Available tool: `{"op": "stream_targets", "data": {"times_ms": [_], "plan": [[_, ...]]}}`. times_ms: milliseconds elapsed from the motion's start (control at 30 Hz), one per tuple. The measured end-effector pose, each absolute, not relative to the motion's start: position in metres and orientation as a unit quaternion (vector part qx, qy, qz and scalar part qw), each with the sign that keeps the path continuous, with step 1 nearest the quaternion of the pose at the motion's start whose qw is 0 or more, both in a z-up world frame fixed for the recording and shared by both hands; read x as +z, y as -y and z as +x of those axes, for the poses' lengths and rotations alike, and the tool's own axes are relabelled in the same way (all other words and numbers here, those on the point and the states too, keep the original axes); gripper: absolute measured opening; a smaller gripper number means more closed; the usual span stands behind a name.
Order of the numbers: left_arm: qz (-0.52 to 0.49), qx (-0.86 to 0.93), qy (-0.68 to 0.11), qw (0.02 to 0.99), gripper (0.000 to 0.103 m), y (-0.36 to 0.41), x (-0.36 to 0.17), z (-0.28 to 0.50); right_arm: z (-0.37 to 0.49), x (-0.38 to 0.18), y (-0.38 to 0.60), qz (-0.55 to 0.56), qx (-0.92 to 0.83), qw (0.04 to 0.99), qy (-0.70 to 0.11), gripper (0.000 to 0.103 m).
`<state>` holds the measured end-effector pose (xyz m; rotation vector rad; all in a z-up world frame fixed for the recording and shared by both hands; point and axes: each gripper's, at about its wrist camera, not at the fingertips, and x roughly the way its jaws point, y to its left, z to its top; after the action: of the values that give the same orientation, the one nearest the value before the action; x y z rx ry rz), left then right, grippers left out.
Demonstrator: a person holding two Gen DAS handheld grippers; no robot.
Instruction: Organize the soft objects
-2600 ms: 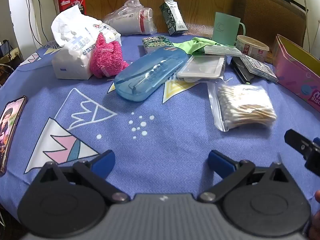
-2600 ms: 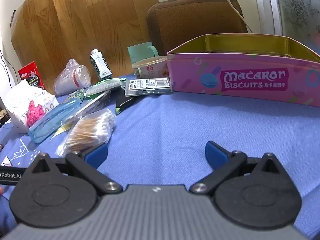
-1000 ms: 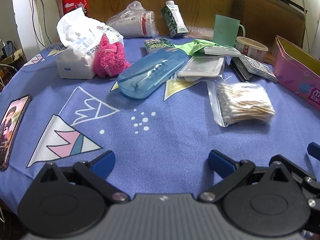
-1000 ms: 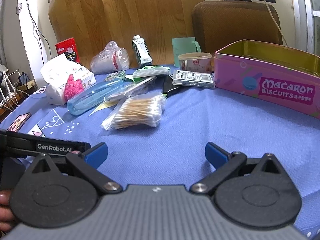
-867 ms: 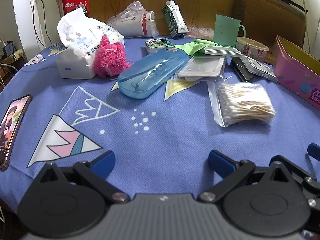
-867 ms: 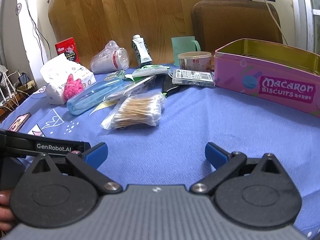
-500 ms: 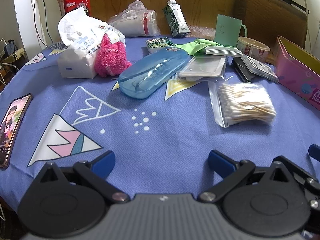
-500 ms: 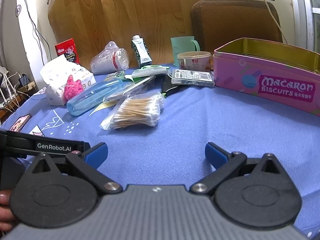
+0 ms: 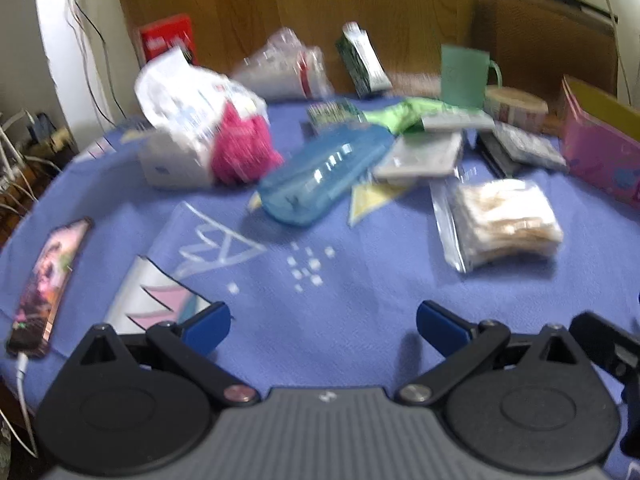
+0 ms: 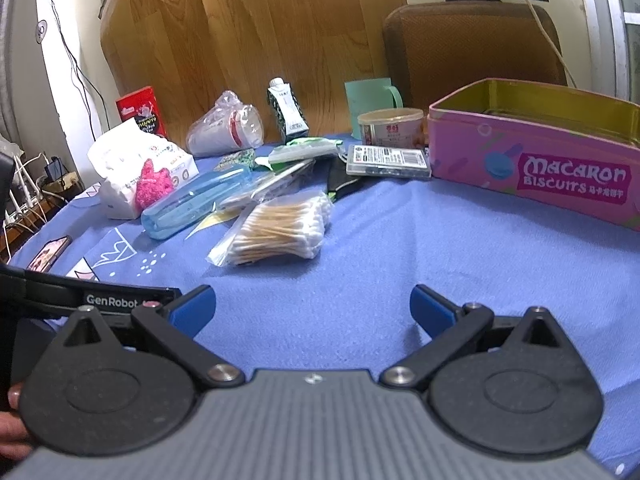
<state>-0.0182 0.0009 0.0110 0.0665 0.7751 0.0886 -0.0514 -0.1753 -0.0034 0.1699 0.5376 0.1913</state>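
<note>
A fluffy pink sock (image 9: 242, 148) (image 10: 153, 188) leans on a white tissue pack (image 9: 180, 120) (image 10: 132, 168) at the far left of the blue tablecloth. A green cloth (image 9: 404, 114) lies further back under a flat pack. A clear bag of cotton swabs (image 9: 500, 216) (image 10: 280, 228) lies mid-table. My left gripper (image 9: 322, 324) hovers open and holds nothing, low over the near cloth. My right gripper (image 10: 312, 308) is open too, nothing between its fingers, short of the swabs. An open pink biscuit tin (image 10: 532, 152) (image 9: 600, 152) stands at the right.
A blue plastic case (image 9: 324, 176) (image 10: 192, 204) and clear flat boxes (image 9: 424, 156) lie mid-table. A phone (image 9: 44, 284) rests at the left edge. Behind stand a milk carton (image 10: 286, 110), a green mug (image 10: 370, 102), a tub (image 10: 390, 126), bagged cups (image 10: 226, 124) and a brown chair (image 10: 472, 48).
The left wrist view has turned blurred and shifted, so the left gripper is moving. The right gripper has barely moved since its earlier swing toward the table's middle. Both stay open.
</note>
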Motion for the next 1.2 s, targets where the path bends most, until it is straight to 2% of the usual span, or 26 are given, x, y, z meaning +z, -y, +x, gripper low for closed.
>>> {"op": "stream_targets", "data": {"times_ms": [167,1200], "plan": [[0.053,0.068,-0.333,0.939,0.103,0.000,0.027,-0.026,-0.053,-0.002,0.176,0.087,0.096,0.957,-0.259,0.103],[0.039,0.052,-0.356,0.932,0.103,-0.001,0.022,-0.029,-0.063,0.004,0.175,0.083,0.104,0.961,-0.242,0.103]]}}
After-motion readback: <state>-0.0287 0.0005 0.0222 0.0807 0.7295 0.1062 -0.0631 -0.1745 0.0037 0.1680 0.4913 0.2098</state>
